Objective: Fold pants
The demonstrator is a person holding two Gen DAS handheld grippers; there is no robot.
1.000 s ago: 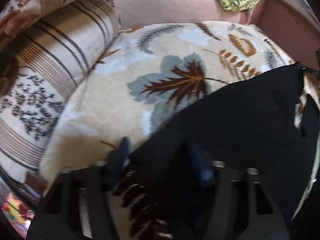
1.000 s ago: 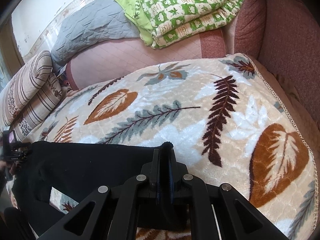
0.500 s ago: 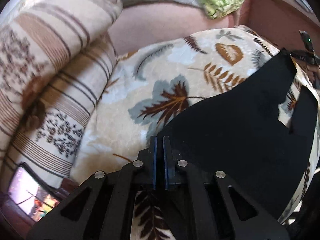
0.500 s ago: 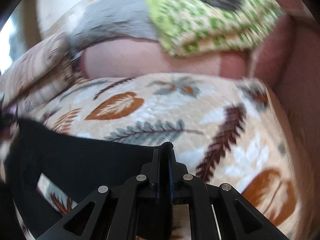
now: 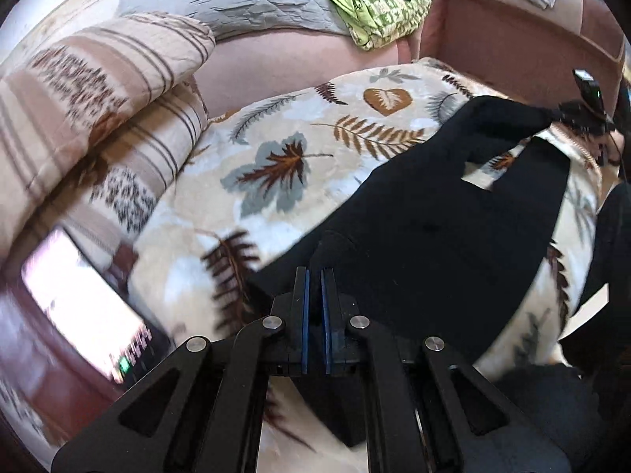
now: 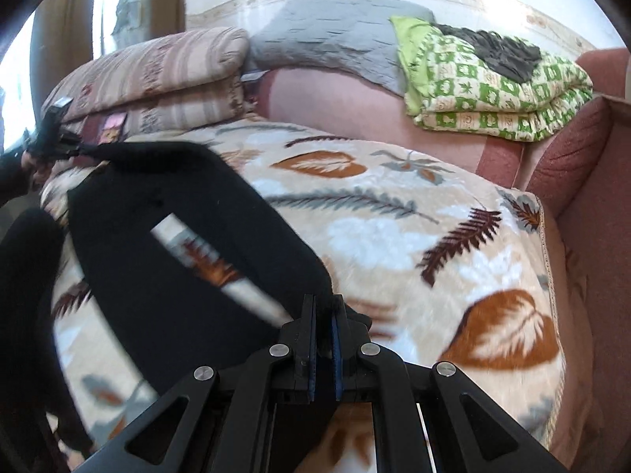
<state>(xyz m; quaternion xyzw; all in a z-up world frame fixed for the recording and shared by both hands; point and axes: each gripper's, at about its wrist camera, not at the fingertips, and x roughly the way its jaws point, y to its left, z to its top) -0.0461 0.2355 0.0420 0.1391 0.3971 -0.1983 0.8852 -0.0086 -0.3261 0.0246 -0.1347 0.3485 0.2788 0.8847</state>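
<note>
The pants (image 6: 165, 244) lie spread on the blanket (image 6: 414, 236), stretched between the two grippers. The left gripper (image 5: 314, 276) pinches one end, the right gripper (image 6: 323, 303) the other. The blanket lies on the sofa seat (image 6: 335, 106). Two cushions (image 6: 157, 79), one on the other, sit at the blanket's left end. Behind the seat, a quilt (image 6: 493, 94) lies folded, a grey cover (image 6: 335, 39) to its left. The armrest (image 6: 591, 197) stands right of the blanket.
</note>
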